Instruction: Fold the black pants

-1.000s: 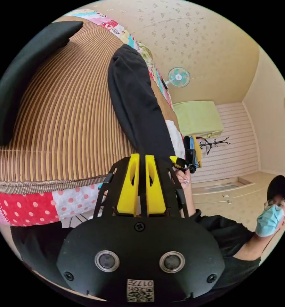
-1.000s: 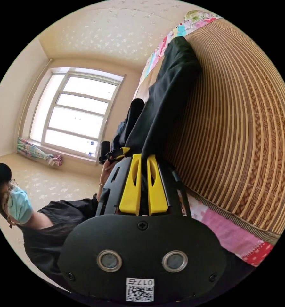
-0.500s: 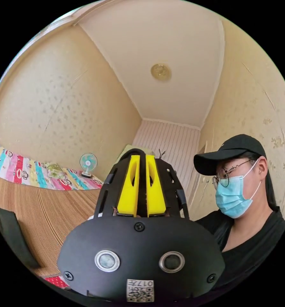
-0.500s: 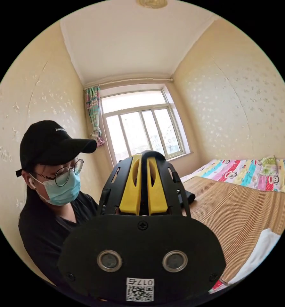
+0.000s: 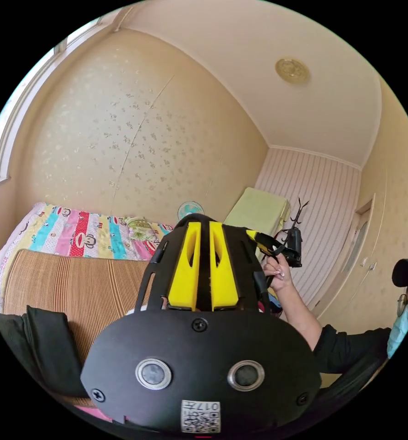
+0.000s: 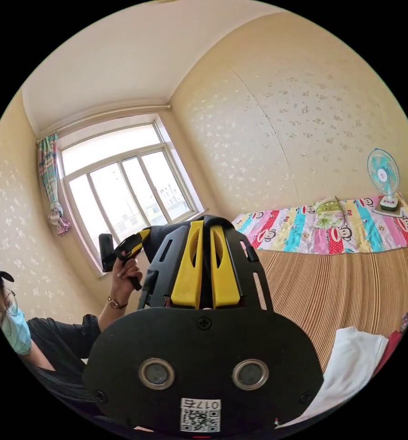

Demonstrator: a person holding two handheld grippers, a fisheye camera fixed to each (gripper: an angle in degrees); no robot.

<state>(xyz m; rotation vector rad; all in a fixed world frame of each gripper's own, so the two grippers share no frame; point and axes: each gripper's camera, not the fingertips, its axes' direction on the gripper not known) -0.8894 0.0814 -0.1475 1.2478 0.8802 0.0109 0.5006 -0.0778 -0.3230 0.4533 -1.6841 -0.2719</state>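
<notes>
The black pants [image 5: 199,219] bunch in a dark hump over the tips of my left gripper [image 5: 200,225], whose yellow jaws are shut on the cloth. In the right gripper view the pants [image 6: 156,234] stretch from my right gripper [image 6: 204,225], also shut on them, towards the left gripper [image 6: 137,239] held in a hand [image 6: 124,277]. The right gripper [image 5: 261,239] appears in the left gripper view, level with my own jaws, in a hand [image 5: 277,275]. Both are held up above a striped bamboo mat [image 5: 80,284]. The rest of the pants hangs hidden behind the gripper bodies.
A folded black cloth [image 5: 43,348] lies at the mat's near left, a white cloth [image 6: 355,362] at its near right. A colourful quilt [image 6: 332,229] and a small fan [image 6: 383,174] line the far wall. The person [image 6: 39,339] stands beside the bed, near the window [image 6: 121,188].
Both grippers have lifted and tilted up with the pants still clamped. The views have swung from the mat and the stretched pant leg to the walls and ceiling.
</notes>
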